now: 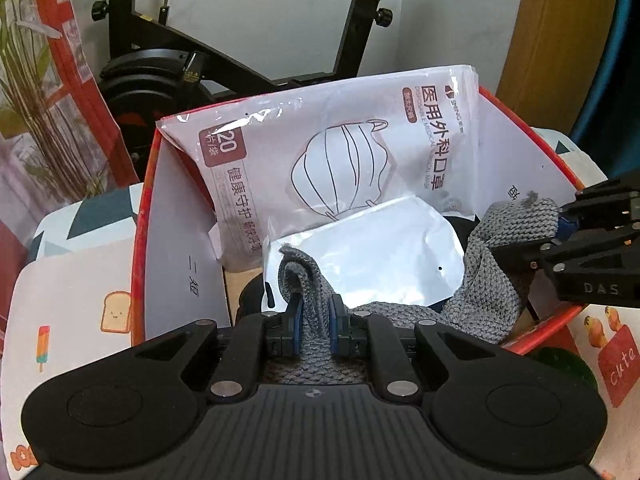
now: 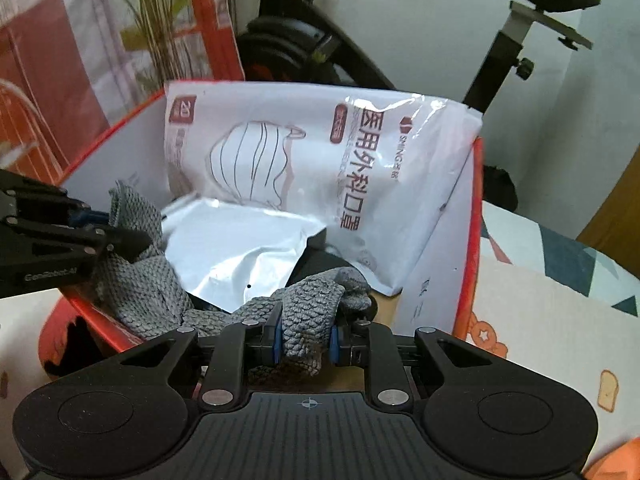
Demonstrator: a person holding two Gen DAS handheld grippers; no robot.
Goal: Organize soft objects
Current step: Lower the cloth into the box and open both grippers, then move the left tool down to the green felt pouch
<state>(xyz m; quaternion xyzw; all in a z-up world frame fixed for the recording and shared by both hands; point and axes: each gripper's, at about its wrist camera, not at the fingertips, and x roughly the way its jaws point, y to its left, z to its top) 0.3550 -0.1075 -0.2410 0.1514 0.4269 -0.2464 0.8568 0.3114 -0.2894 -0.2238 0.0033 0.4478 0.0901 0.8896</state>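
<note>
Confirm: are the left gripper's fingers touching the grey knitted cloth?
Touching. In the left wrist view the left gripper has both blue fingers pressed against a bunched fold of the grey knitted cloth, no gap either side.

A knitted cloth [image 1: 488, 300] lies in an open box [image 1: 176, 264] on a desk [image 1: 72, 280], in front of a small pouch [image 1: 384, 248], a mask packet [image 1: 320, 148] leaning behind both, an exercise bike [image 1: 168, 68] beyond the box.

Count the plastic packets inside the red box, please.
2: a printed face-mask packet leaning against the back wall, and a plain silver packet in front of it. Others may hide underneath.
</note>
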